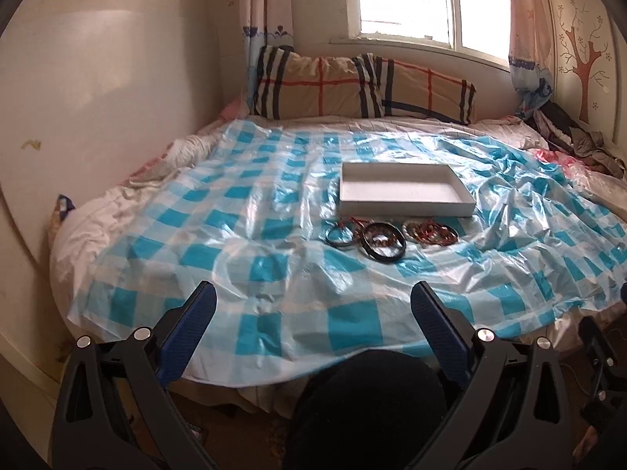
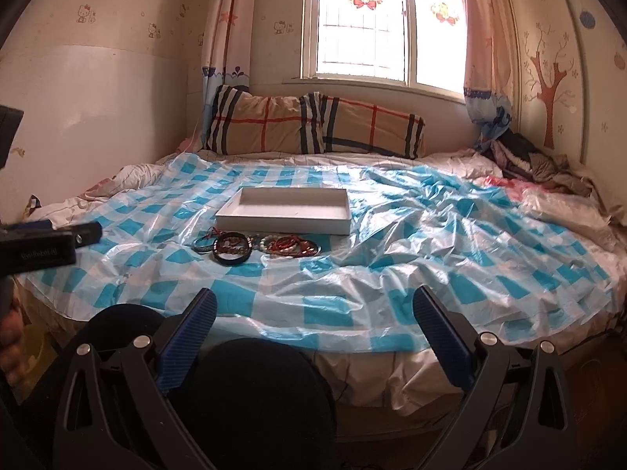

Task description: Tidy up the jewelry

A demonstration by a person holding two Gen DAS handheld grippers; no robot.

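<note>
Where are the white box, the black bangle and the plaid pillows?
white box [image 1: 405, 208]: left wrist view, near outer wall.
black bangle [image 2: 232, 261]: right wrist view, near rim of the ring.
plaid pillows [image 2: 266, 127]: right wrist view, left pillow's face.

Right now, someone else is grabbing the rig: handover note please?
Left gripper: open, empty, held back off the near edge of the bed.
Right gripper: open, empty, also short of the bed edge.
White tray: open and empty, mid-bed on the blue checked plastic sheet.
Bracelets: a loose cluster on the sheet just in front of the tray's near wall; a large black bangle lies nearest the grippers, beaded and red-cord pieces to its right, a thin dark bangle to its left.
Done: nothing in the tray yet.
Left: move every bracelet into the tray.
</note>
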